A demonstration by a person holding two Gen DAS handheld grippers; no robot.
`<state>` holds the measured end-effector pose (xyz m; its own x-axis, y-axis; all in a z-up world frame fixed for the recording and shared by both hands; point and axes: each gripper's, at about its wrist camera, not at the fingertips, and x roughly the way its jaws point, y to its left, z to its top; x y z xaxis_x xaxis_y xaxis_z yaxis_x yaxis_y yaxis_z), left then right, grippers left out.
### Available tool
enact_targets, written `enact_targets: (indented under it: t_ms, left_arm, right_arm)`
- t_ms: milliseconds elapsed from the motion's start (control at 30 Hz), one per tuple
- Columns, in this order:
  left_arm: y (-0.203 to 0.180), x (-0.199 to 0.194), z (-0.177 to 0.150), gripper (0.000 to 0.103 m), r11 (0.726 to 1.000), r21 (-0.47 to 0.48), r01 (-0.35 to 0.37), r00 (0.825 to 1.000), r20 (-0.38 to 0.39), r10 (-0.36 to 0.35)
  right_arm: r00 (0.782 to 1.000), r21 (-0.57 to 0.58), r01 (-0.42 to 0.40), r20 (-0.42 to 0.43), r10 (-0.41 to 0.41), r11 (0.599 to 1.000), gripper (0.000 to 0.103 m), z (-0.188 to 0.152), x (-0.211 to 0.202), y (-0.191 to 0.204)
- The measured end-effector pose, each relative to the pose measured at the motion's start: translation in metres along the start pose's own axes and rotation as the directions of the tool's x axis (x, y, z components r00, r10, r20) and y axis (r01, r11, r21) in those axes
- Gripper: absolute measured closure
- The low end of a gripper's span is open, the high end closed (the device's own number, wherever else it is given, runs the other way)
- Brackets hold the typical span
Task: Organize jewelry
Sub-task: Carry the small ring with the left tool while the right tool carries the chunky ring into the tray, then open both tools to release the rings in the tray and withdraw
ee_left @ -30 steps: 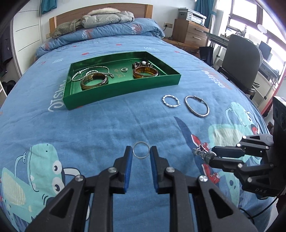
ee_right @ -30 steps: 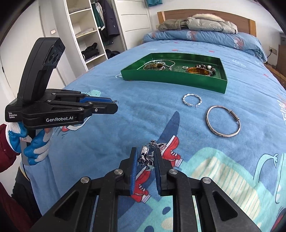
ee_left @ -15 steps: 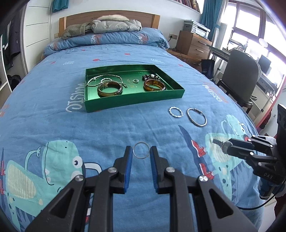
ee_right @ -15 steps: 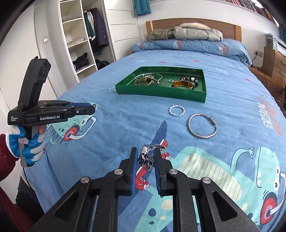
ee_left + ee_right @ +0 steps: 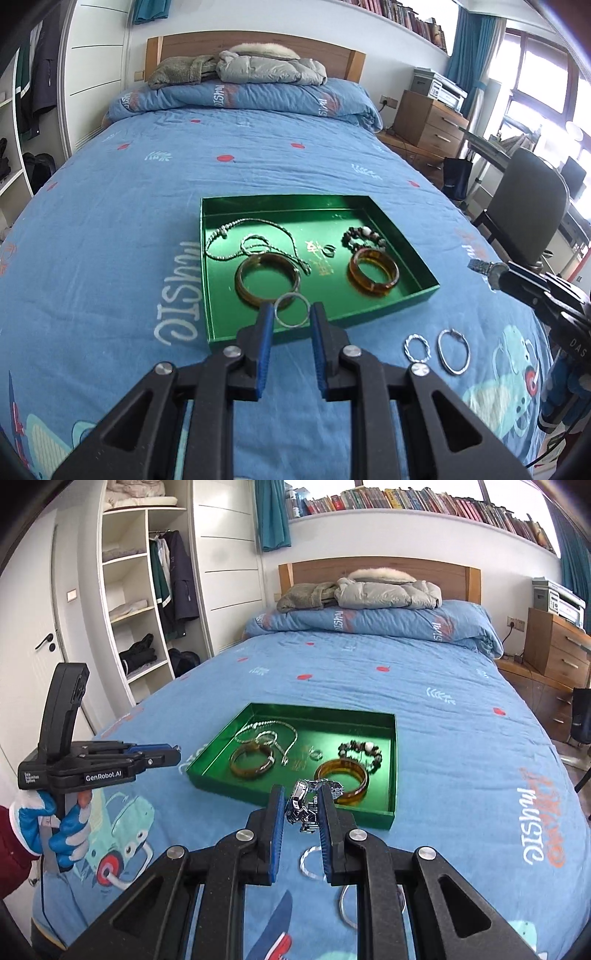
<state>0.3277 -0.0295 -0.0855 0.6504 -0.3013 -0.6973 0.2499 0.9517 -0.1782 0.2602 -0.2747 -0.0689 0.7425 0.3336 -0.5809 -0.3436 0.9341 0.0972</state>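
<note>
My left gripper (image 5: 291,312) is shut on a thin silver ring bangle (image 5: 292,310) and holds it above the near edge of the green tray (image 5: 317,210). The tray holds two amber bangles (image 5: 266,281), silver chains, a small ring and a bead bracelet (image 5: 364,236). My right gripper (image 5: 302,804) is shut on a silver metal watch (image 5: 306,805) and holds it in front of the tray (image 5: 295,797). It also shows in the left wrist view (image 5: 495,275), right of the tray. A twisted silver ring (image 5: 417,348) and a plain silver bangle (image 5: 453,350) lie on the bedspread.
The tray lies on a blue cartoon-print bedspread (image 5: 110,258). A pillow and jackets are at the headboard (image 5: 255,74). A chair (image 5: 528,214) and wooden drawers (image 5: 428,118) stand to the right of the bed. A wardrobe (image 5: 140,602) stands on the left.
Both grippers have risen and moved forward toward the green tray, each still holding its piece. The tray now sits close in front of both.
</note>
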Motion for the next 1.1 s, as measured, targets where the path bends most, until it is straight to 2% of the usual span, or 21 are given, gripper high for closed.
enact_targets:
  t_ms: [133, 233, 433, 567, 733, 833, 867, 900, 1100]
  left_arm:
    - [0.012, 0.043, 0.020, 0.084, 0.999, -0.026, -0.019, 0.999, -0.038, 0.018]
    - [0.016, 0.074, 0.027, 0.084, 0.999, -0.019, -0.044, 0.997, -0.070, 0.042]
    - [0.021, 0.117, 0.026, 0.084, 0.997, 0.011, -0.076, 0.989, -0.124, 0.077]
    - [0.024, 0.132, 0.022, 0.084, 0.997, 0.021, -0.080, 0.985, -0.150, 0.083]
    - [0.024, 0.137, 0.019, 0.084, 0.996, 0.026, -0.089, 0.983, -0.157, 0.092]
    - [0.025, 0.137, 0.021, 0.083, 0.997, 0.011, -0.082, 0.983, -0.163, 0.083]
    - [0.026, 0.136, 0.021, 0.083, 0.997, 0.003, -0.078, 0.983, -0.165, 0.078]
    - [0.027, 0.135, 0.022, 0.083, 0.997, -0.005, -0.074, 0.984, -0.164, 0.073]
    - [0.025, 0.106, 0.031, 0.083, 0.998, -0.025, -0.058, 0.989, -0.134, 0.054]
  right_arm:
    - [1.000, 0.054, 0.011, -0.004, -0.011, 0.998, 0.086, 0.020, 0.044, -0.021]
    - [0.999, 0.082, 0.022, -0.040, -0.018, 0.996, 0.086, 0.024, 0.082, -0.036]
    - [0.989, 0.111, 0.034, -0.149, -0.017, 0.993, 0.086, 0.013, 0.148, -0.055]
    - [0.977, 0.086, 0.035, -0.213, -0.016, 0.996, 0.086, 0.002, 0.174, -0.053]
    - [0.968, 0.080, 0.053, -0.248, -0.032, 0.995, 0.085, -0.002, 0.182, -0.050]
    - [0.964, 0.080, 0.085, -0.260, -0.061, 0.993, 0.081, -0.002, 0.180, -0.051]
    - [0.963, 0.082, 0.089, -0.263, -0.065, 0.993, 0.075, -0.002, 0.179, -0.052]
    - [0.963, 0.084, 0.093, -0.261, -0.068, 0.992, 0.071, -0.001, 0.176, -0.052]
    - [0.975, 0.117, 0.107, -0.205, -0.082, 0.987, 0.071, 0.012, 0.144, -0.058]
